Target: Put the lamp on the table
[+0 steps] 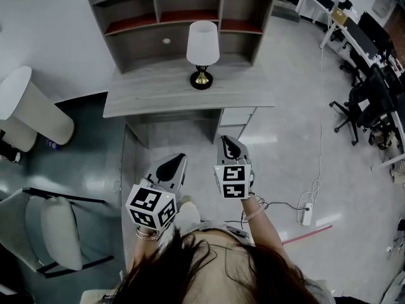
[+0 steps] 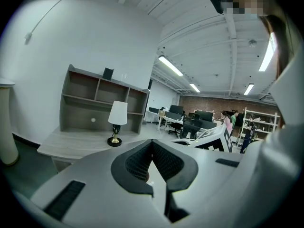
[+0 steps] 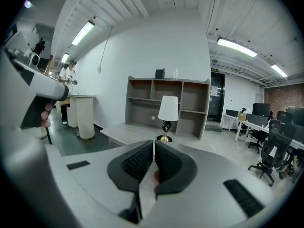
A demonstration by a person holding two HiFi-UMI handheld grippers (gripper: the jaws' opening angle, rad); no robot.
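The lamp [image 1: 202, 52] stands upright at the back of the table [image 1: 145, 100], so I judge the job done. I hold the left gripper [image 1: 176, 163] and right gripper [image 1: 228, 145] well short of the table's front edge. Both have their jaws pressed together on nothing, since nothing is left to carry.

Grey shelving unit [image 1: 183, 18] against white wall [image 1: 44, 18] (office chairs [image 1: 353, 109] right).
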